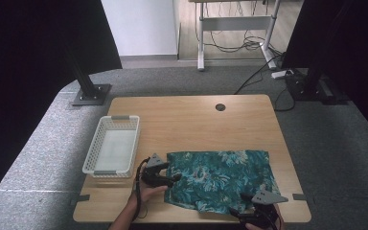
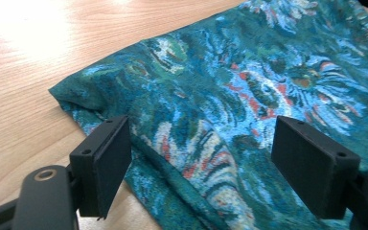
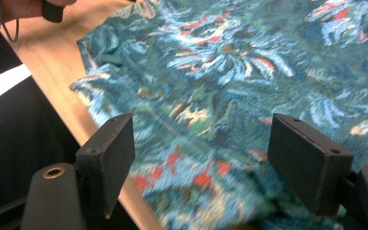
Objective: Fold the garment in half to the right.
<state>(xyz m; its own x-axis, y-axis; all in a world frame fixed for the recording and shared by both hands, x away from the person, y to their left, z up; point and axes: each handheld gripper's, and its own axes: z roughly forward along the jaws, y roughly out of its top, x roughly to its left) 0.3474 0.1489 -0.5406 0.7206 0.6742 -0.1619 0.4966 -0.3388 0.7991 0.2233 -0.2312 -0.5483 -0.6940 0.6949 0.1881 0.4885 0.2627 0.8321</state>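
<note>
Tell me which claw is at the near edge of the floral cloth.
The right claw, at the teal floral cloth's near edge; the left claw is at its left end.

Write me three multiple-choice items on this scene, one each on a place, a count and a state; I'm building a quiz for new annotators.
1. Where is the white basket?
A. left of the floral cloth
B. on the cloth
C. at the table's far right corner

2. How many baskets stand on the table?
A. one
B. two
C. three

3. How does the left claw stand?
A. open over the cloth
B. shut on the cloth
C. shut on the basket

Answers:
1 A: the high view shows the basket to the left of the floral cloth.
2 A: a single basket is there.
3 A: its jaws stand wide apart with the cloth's edge between them.
</note>
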